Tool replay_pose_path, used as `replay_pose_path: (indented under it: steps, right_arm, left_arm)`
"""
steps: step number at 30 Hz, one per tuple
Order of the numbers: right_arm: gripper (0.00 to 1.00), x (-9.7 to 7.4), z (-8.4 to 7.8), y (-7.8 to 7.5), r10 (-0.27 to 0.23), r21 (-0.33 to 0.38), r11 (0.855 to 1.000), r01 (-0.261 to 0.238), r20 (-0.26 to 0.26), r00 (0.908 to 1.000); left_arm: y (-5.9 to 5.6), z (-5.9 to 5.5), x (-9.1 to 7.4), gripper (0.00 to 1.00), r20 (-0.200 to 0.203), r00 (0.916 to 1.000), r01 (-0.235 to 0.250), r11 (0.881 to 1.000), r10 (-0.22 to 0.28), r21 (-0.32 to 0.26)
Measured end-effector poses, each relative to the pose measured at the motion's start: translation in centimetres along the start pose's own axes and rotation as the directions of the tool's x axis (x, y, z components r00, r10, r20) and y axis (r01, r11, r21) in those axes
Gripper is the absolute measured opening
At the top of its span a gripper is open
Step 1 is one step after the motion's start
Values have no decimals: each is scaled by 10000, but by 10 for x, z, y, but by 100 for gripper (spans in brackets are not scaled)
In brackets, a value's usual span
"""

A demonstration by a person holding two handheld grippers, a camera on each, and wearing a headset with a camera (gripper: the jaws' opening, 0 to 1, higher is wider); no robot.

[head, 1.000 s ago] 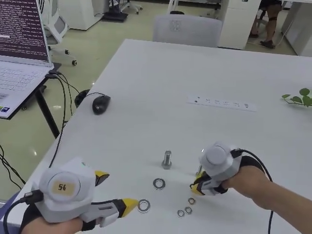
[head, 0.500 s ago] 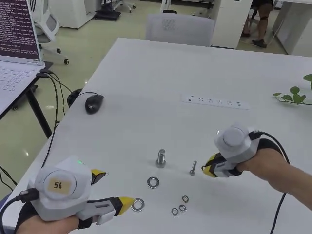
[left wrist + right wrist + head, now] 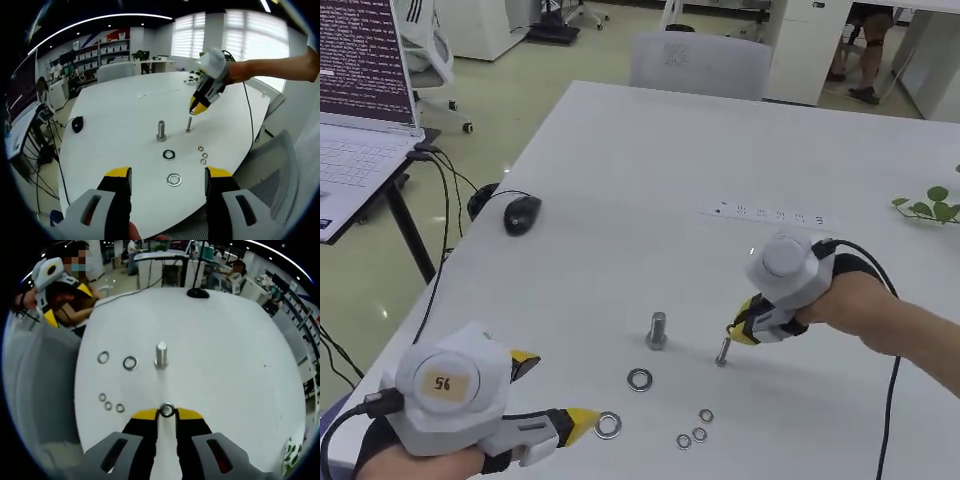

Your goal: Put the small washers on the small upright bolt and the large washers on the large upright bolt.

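The large bolt and the small bolt stand upright mid-table. My right gripper hovers at the small bolt's top. In the right gripper view its jaws are shut on a small washer. Three small washers lie together in front of the small bolt. One large washer rests before the large bolt. Another large washer lies just off one yellow tip of my left gripper, which is open and holds nothing. In the left gripper view that washer sits between the jaws, further out.
A black mouse and its cable lie at the table's left edge, with a laptop on a stand beyond. A white power strip lies farther back, a plant at the right, a chair behind.
My right gripper has moved from beside the small washers up and back to the small bolt's top. The left gripper has stayed put. The head camera has shifted.
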State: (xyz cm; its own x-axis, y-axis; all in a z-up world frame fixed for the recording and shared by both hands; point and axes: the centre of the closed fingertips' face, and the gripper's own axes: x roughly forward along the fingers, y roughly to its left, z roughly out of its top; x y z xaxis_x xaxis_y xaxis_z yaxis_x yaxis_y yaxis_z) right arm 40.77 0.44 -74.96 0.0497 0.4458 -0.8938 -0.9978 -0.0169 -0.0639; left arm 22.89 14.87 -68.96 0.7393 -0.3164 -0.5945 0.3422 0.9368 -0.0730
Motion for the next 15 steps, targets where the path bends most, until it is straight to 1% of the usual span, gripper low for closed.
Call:
replay_pose_path:
  steps: [3,7,15]
  right_arm:
    - [14,4,-2,1,34,-171,9998,-37,-180,9998]
    - [14,4,-4,1,46,-219,9997,-51,-256,9997]
    - [14,7,-6,0,92,-276,9996,-101,-315,9995]
  left_arm:
    - [1,-1,-1,59,-12,10000,-38,10000,38,-26]
    - [3,-1,-1,59,1,10000,-79,9999,79,-73]
    - [3,0,1,59,1,10000,-50,9999,50,-101]
